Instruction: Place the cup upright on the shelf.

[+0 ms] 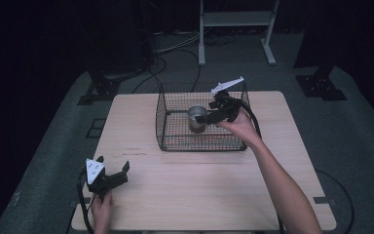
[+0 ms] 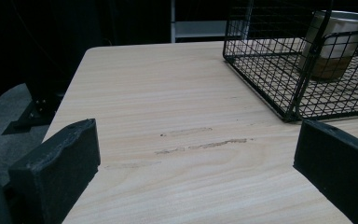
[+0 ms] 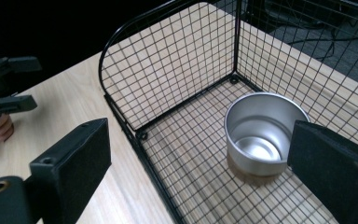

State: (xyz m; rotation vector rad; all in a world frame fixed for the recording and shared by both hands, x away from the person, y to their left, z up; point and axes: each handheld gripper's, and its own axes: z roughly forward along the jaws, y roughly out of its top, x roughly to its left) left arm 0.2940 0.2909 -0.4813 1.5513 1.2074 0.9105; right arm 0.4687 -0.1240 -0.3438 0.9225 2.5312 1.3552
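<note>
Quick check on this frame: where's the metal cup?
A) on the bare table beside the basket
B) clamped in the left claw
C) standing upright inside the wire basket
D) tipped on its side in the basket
C. The metal cup stands upright, mouth up and empty, on the mesh floor of the wire basket; the right claw is open above it, its jaws spread apart and not touching it.

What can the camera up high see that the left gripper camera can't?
The high view alone takes in the person's two hands, the left gripper near the table's front corner, the right gripper above the wire basket, and the floor with its cables. The left gripper view alone shows scuff marks on the wood up close, between its wide-open jaws. Both show the wooden table, the basket and the metal cup standing inside it.
</note>
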